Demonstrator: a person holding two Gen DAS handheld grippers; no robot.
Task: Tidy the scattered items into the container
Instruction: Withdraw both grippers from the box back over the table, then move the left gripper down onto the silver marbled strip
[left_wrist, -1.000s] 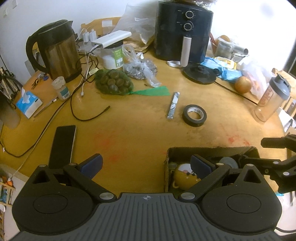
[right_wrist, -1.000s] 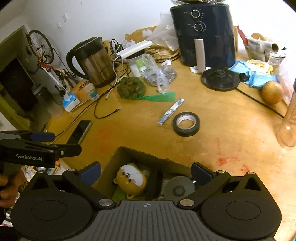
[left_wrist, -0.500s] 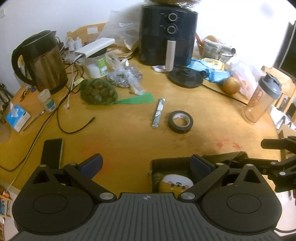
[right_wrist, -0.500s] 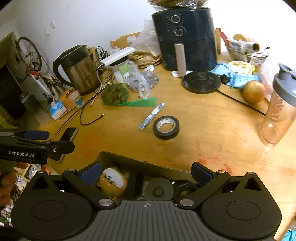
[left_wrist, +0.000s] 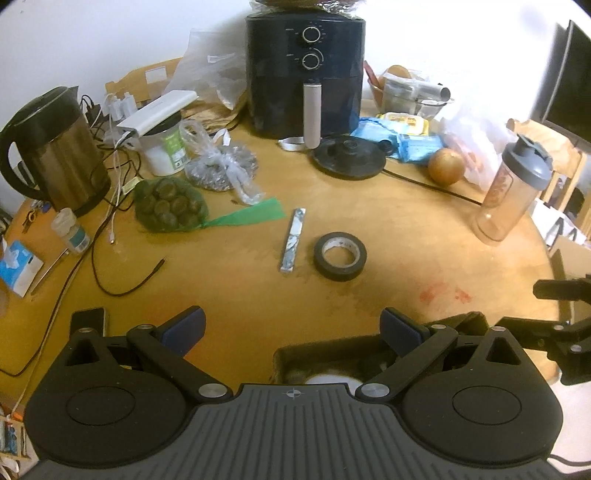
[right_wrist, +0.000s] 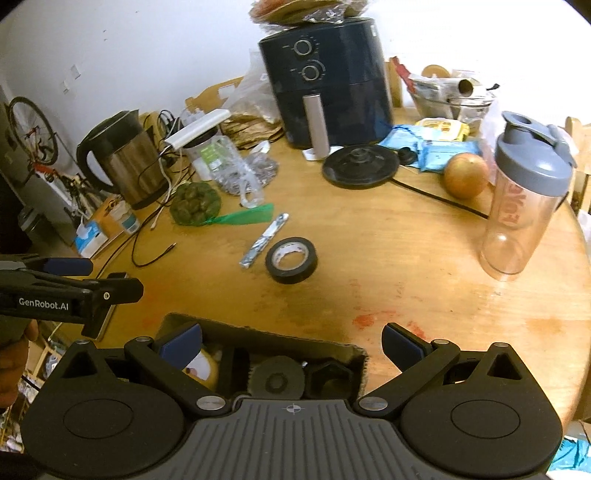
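At frame centre on the round wooden bench (left_wrist: 406, 229): black tape roll (left_wrist: 340, 256) beside silver foil stick (left_wrist: 293, 239). Lower frame: open brown box (right_wrist: 343, 350), partly filled. Left tongs (left_wrist: 291, 328) and right tongs (right_wrist: 291, 341) both wide, empty.

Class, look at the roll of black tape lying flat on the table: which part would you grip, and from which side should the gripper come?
Grip the tape roll across its ring wall, coming from above, one finger in the hole and one outside. It lies flat with the hole facing up, so the low sides offer little purchase. Probably take the wall away from the foil stick, which lies close on the left.
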